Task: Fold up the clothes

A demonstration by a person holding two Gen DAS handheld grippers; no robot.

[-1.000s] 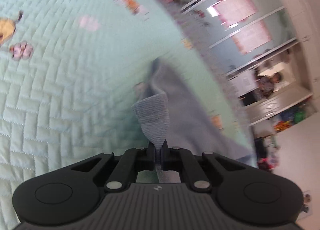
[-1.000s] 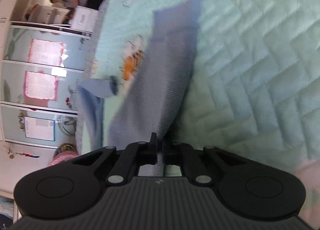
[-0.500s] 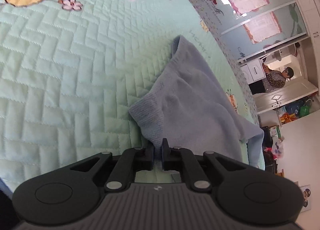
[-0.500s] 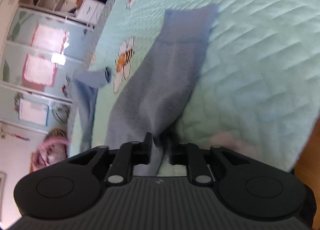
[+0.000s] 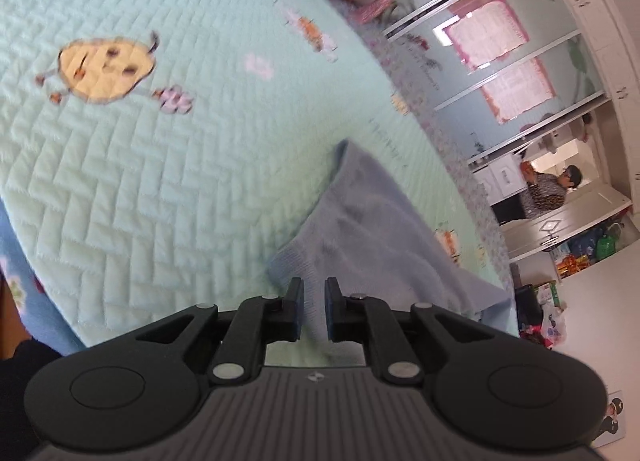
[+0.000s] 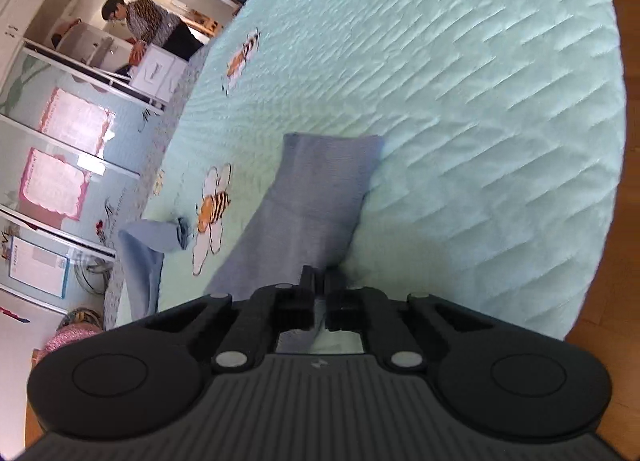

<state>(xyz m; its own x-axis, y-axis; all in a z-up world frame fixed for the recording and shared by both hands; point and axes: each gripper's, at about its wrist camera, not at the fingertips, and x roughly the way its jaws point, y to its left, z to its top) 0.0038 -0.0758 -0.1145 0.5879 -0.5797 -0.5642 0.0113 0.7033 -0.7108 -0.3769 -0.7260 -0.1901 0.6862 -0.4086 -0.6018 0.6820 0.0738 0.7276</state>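
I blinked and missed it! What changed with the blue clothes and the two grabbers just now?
The left gripper opened and let go of the blue garment, which now lies on the green quilt. The right gripper stays shut on the garment's other end, now resting flatter on the quilt.

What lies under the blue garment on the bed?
The blue garment lies on the mint quilt, partly covering a bee print. Anything else beneath is hidden by the cloth.
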